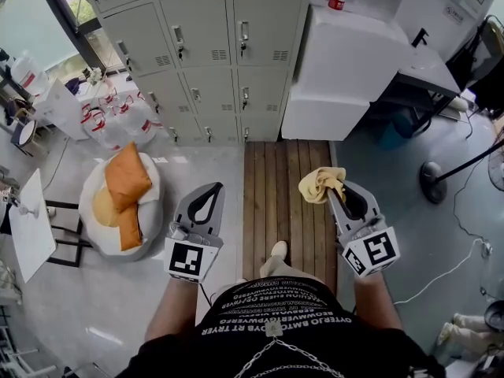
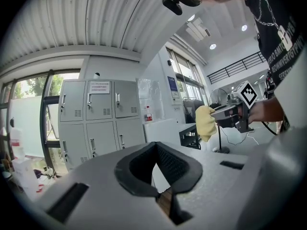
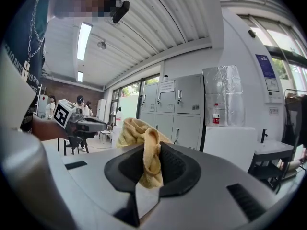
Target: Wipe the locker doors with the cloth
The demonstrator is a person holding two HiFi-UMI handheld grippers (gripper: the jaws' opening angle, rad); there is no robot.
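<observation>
**Two grippers, one cloth, three columns of locker doors**

Head view: the left gripper [image 1: 213, 190] has its jaws pressed together on nothing. The right gripper [image 1: 334, 192] pinches one crumpled yellow cloth [image 1: 321, 184] at its tips. Beyond both stand the grey metal lockers [image 1: 213, 53], three doors wide, each door with a vent and handle. Wooden slats [image 1: 283, 195] run between the grippers.

Left gripper view: the black ribbed pads [image 2: 172, 164] meet at the tip. The cloth [image 2: 205, 122] hangs to this gripper's right, and six doors [image 2: 96, 123] show ahead.

Right gripper view: the soft, folded cloth [image 3: 144, 133] bunches between the pads. One red-labelled bottle [image 3: 216, 114] stands ahead to the right.
</observation>
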